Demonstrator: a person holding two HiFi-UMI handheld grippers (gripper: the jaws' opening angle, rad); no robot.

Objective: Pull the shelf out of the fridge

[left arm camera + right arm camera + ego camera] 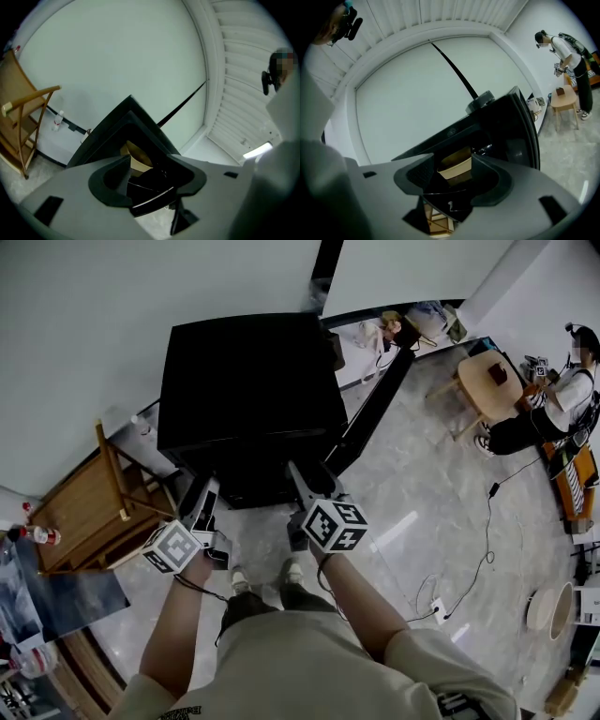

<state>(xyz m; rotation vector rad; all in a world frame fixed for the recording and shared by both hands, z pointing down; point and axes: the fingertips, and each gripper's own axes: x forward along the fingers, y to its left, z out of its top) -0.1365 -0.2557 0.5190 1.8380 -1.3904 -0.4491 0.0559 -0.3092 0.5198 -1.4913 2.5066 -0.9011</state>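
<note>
- left gripper (150, 180): jaws wide apart, pads pressing on nothing; the bright front edge of the shelf (153, 197) crosses the gap between them; whether a pad touches it cannot be told
- right gripper (457, 180): jaws equally wide, gripping nothing; the same shelf shows as a dark pane low in the gap
- shelf: thin dark pane with a light front rim, seated inside the fridge (248, 381), not yet drawn out
- paper cup (456, 168): brown, upright, farther inside than the shelf's front edge, seen between the jaws in both gripper views; whether it stands on this shelf cannot be told
- fridge: low black cabinet on the floor against the white wall; its door (375, 404) is swung open to the right
- grippers in the head view: side by side at the fridge's near face, the left one at its left corner, the right one near the middle, each with its marker cube at the near end
- wooden chair (98, 498): just left of the fridge
- bottle (57, 120): small, clear, upright at the foot of the wall between chair and fridge
- stool (489, 381): round, wooden, far right
- person (562, 399): just beside the stool
- cable (487, 531): dark, trailing over the pale marbled floor to a power strip (437, 607) at near right
</note>
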